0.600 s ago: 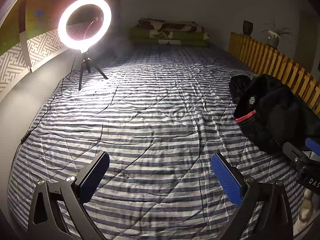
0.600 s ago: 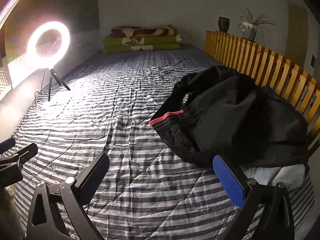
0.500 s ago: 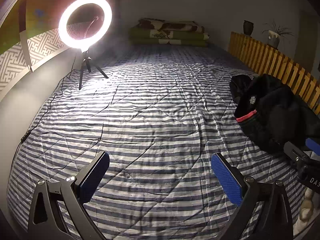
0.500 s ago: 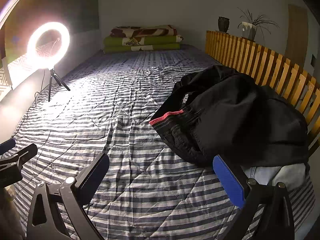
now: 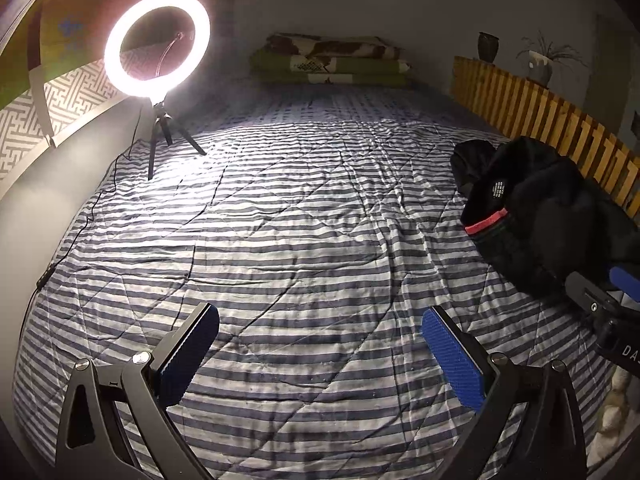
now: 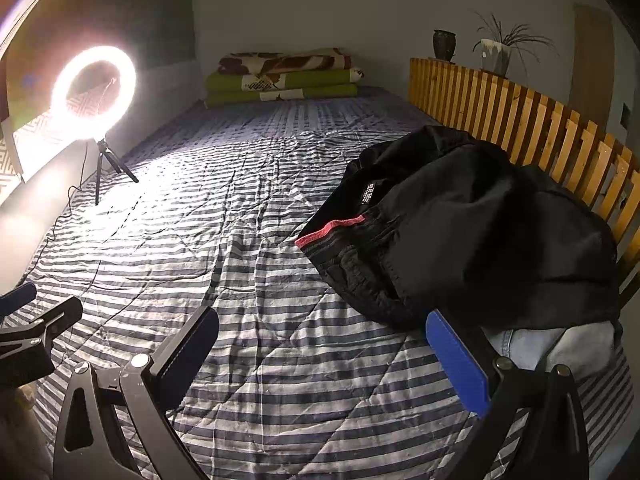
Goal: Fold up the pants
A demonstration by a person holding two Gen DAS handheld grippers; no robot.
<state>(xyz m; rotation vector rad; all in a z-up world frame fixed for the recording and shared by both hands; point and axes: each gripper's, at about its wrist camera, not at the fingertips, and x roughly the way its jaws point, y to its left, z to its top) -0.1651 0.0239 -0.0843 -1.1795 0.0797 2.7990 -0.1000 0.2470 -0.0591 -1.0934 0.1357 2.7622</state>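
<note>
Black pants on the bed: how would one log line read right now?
black pants: heaped, unfolded | left gripper: open, empty | right gripper: open, empty

Pants (image 6: 460,232) heaped on the striped quilt (image 6: 248,264), toward its right side, just beside the slatted rail (image 6: 532,136). Under their near edge, another garment (image 6: 560,344). Ring light (image 5: 157,44) on a tripod at the quilt's left edge. Folded blankets (image 6: 280,76) stacked at the far end. Vase (image 6: 444,45) and potted plant (image 6: 500,50) behind the rail.
</note>
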